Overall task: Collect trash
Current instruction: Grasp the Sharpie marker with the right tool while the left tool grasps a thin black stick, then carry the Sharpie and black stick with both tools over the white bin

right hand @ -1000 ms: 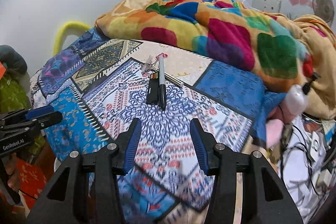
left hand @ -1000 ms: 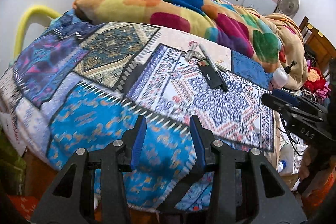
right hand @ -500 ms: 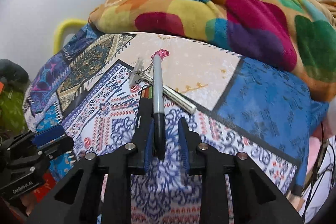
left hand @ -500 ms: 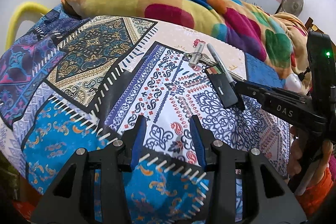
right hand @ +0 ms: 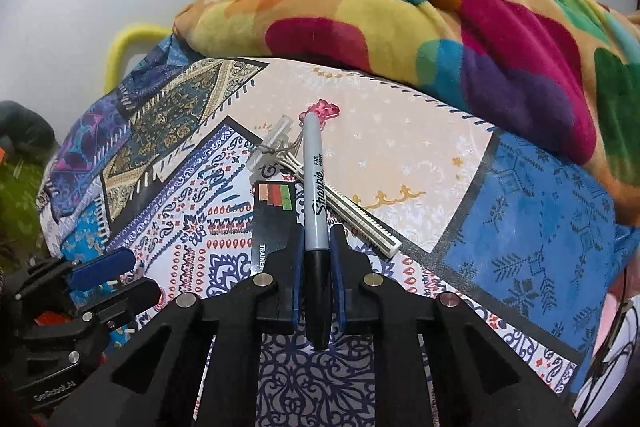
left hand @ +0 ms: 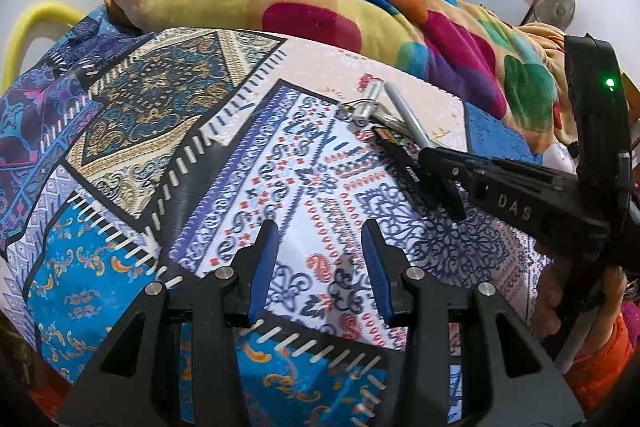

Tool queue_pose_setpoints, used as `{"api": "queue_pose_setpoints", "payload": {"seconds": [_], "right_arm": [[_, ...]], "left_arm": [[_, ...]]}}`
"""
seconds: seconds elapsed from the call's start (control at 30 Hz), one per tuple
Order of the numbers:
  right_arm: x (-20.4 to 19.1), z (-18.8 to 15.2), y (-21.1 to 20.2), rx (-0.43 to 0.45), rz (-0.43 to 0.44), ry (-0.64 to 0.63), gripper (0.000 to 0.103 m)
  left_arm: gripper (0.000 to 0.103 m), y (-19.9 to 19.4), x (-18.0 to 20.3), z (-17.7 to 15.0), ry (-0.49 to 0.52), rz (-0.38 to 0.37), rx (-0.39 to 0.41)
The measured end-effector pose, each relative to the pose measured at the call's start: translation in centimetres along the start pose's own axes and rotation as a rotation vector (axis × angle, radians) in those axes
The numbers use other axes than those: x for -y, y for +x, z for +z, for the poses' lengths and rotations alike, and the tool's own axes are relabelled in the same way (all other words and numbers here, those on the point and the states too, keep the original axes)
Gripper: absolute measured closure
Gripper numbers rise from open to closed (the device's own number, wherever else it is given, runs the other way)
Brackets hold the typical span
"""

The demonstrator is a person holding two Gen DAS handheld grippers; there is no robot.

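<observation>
The marker (right hand: 314, 187) lies on the patterned bedspread (right hand: 520, 227), its black cap clamped between the fingers of the right gripper (right hand: 316, 267). A black card (right hand: 272, 219) lies just left of it, a razor (right hand: 360, 215) crosses under it. The left gripper (left hand: 318, 267) hovers nearer, fingers apart, holding nothing. A colourful blanket (right hand: 400, 7) lies heaped at the far side.

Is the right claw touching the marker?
Touching. In the right wrist view the right claw's blue pads press both sides of the marker's black cap, with no gap showing.
</observation>
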State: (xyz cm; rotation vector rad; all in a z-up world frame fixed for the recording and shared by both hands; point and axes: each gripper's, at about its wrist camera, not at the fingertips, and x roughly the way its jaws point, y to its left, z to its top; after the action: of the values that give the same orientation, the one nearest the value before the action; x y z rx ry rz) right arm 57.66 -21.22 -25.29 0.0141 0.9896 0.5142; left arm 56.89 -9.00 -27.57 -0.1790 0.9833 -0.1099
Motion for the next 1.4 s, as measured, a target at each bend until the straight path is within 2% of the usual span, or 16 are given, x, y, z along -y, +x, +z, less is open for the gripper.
{"api": "queue_pose_setpoints", "payload": {"seconds": [0.17, 0.37, 0.53, 0.67, 0.77, 0.83, 0.9, 1.17, 1.4], "right_arm": [[1.3, -0.9, -2.5, 0.056, 0.005, 0.038, 0.092], [3.5, -1.6, -4.9, 0.091, -0.035, 0.066, 0.092], [4.4, -2.1, -5.6, 0.096, -0.044, 0.068, 0.092], [4.6, -2.4, -6.2, 0.105, -0.040, 0.065, 0.092], [4.8, -2.5, -6.3, 0.106, -0.043, 0.067, 0.092], [4.9, -2.7, -6.4, 0.107, -0.041, 0.067, 0.092], [4.9, -2.8, -6.5, 0.108, -0.045, 0.068, 0.092], [4.7, -3.3, -7.3, 0.102, -0.039, 0.085, 0.092], [3.5, -3.3, -9.6, 0.124, -0.040, 0.081, 0.092]], "left_arm": [[0.061, 0.3, 1.8, 1.0, 0.017, -0.009, 0.002], [0.061, 2.6, 4.8, 2.5, 0.012, -0.040, -0.025], [0.061, 4.8, 6.4, 2.8, 0.038, -0.017, -0.048], [0.061, 5.1, 7.4, 2.8, 0.064, -0.007, -0.017], [0.074, 5.4, 8.1, 2.6, 0.102, 0.046, 0.012], [0.089, 5.2, 8.3, 2.5, 0.118, 0.035, 0.024], [0.098, 4.9, 8.5, 2.5, 0.125, 0.030, 0.024], [0.098, 2.3, 8.5, 1.9, 0.122, -0.015, 0.037], [0.098, -2.0, 8.8, 1.8, 0.164, 0.006, 0.084]]}}
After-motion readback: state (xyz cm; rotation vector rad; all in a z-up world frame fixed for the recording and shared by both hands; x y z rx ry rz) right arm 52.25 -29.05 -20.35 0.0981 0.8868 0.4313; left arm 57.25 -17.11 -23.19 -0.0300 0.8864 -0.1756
